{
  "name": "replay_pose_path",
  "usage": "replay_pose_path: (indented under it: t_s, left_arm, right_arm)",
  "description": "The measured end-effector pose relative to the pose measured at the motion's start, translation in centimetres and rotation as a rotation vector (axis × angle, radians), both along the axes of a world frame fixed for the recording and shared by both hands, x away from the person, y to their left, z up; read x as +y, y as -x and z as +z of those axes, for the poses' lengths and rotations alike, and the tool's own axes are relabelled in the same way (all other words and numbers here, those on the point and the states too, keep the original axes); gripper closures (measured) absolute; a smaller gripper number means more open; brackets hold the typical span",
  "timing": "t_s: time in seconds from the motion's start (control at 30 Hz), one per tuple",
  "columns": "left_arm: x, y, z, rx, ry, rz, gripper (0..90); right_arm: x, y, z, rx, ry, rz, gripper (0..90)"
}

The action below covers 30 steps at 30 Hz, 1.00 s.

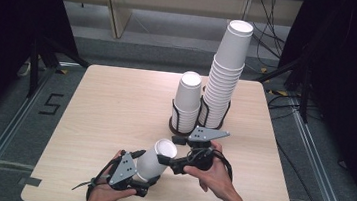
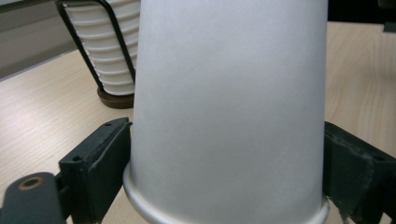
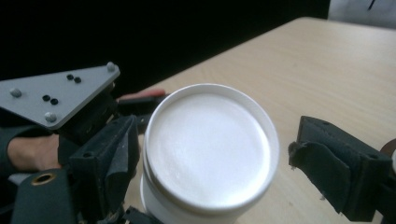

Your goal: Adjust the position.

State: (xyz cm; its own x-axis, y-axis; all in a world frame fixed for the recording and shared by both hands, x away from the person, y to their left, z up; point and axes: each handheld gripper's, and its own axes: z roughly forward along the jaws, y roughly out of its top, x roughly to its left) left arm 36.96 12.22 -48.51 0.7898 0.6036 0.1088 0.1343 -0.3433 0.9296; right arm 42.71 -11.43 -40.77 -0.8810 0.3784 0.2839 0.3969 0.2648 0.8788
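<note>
Cup (image 1: 156, 159), lower centre, clamped in left gripper (image 1: 134, 172) fingers; right gripper (image 1: 166, 161) fingers gape around its base, stacking still ahead.

The left half of the pale wooden counter (image 1: 111, 103) lay open from far edge to near edge, wide enough for a claw to pass. Toward the far right corner, two stacks of white paper cups in black wire holders, the short stack (image 1: 187, 99) and the tall leaning stack (image 1: 224, 72), blocked the way.

high view overhead; gripper views close, sharing the cup (image 1: 155, 161).
</note>
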Motion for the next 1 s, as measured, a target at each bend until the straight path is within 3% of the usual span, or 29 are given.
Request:
replay_pose_path:
  t_s: [0.1, 0.13, 0.17, 0.2, 0.27, 0.4, 0.43, 0.47, 0.5, 0.53, 0.6, 0.63, 0.67, 0.7, 0.73, 0.77, 0.8, 0.9, 1.0]
  left_arm:
    - [-0.1, 0.2, 0.2, -0.003, -0.039, -0.017, 10.6]
    - [0.0, 0.2, 0.2, -0.005, -0.055, -0.025, 10.6]
    - [-0.1, 0.1, 0.2, -0.008, -0.051, -0.035, 10.6]
    - [0.0, 0.2, 0.3, -0.003, -0.061, -0.038, 10.6]
    - [-0.1, 0.2, 0.3, -0.007, -0.065, -0.045, 10.6]
    - [-0.1, 0.3, 0.2, -0.013, -0.053, -0.071, 9.0]
    - [0.2, 0.3, 0.2, -0.021, -0.019, -0.073, 7.9]
    - [0.2, 0.3, 0.2, -0.021, -0.019, -0.073, 6.8]
    - [0.2, 0.4, 0.0, -0.046, 0.059, -0.055, 5.8]
    - [0.2, 0.4, 0.0, -0.046, 0.059, -0.055, 5.3]
    - [0.5, 0.4, 0.0, -0.058, 0.118, -0.038, 4.2]
    - [0.7, 0.4, 0.0, -0.068, 0.177, -0.037, 3.3]
    - [0.7, 0.4, 0.0, -0.068, 0.177, -0.037, 2.7]
    - [0.7, 0.5, 0.1, -0.088, 0.213, -0.037, 2.1]
    - [0.7, 0.5, 0.1, -0.088, 0.213, -0.037, 1.7]
    - [0.8, 0.6, 0.3, -0.092, 0.214, -0.04, 2.0]
    - [0.7, 0.6, 0.3, -0.098, 0.243, -0.047, 2.0]
    - [0.7, 0.9, 0.5, -0.115, 0.241, -0.049, 4.2]
    - [0.9, 0.9, 0.7, -0.107, 0.241, -0.058, 6.9]
  right_arm:
    - [0.1, 0.1, -0.2, 0.004, 0.035, 0.029, 15.7]
    - [0.1, 0.2, -0.2, 0.025, 0.046, 0.034, 15.7]
    - [0.3, 0.1, -0.4, 0.017, 0.047, 0.046, 15.8]
    - [0.4, 0.2, -0.4, 0.043, 0.041, 0.054, 16.0]
    - [0.4, 0.2, -0.5, 0.027, 0.057, 0.058, 16.3]
    - [0.7, 0.1, -0.8, 0.046, 0.047, 0.076, 23.4]
    - [0.6, 0.0, -0.8, 0.078, 0.019, 0.076, 24.4]
    - [0.6, 0.0, -0.8, 0.078, 0.019, 0.076, 24.4]
    - [0.4, 0.0, -0.6, 0.098, -0.007, 0.066, 25.0]
    - [0.4, 0.0, -0.6, 0.098, -0.007, 0.066, 25.0]
    - [0.1, 0.0, -0.1, 0.094, -0.029, 0.049, 25.1]
    - [-0.2, -0.1, 0.1, 0.102, -0.086, 0.043, 25.2]
    - [-0.2, -0.1, 0.1, 0.102, -0.086, 0.043, 25.2]
    - [-0.4, -0.2, 0.3, 0.117, -0.132, 0.048, 25.3]
    - [-0.4, -0.2, 0.3, 0.117, -0.132, 0.048, 25.3]
    - [-0.5, -0.2, 0.4, 0.15, -0.151, 0.049, 25.3]
    - [-0.5, -0.2, 0.4, 0.15, -0.151, 0.049, 25.3]
    - [-0.2, -0.1, 0.2, 0.165, -0.184, 0.066, 25.3]
    - [-0.3, -0.2, 0.3, 0.16, -0.182, 0.065, 25.3]
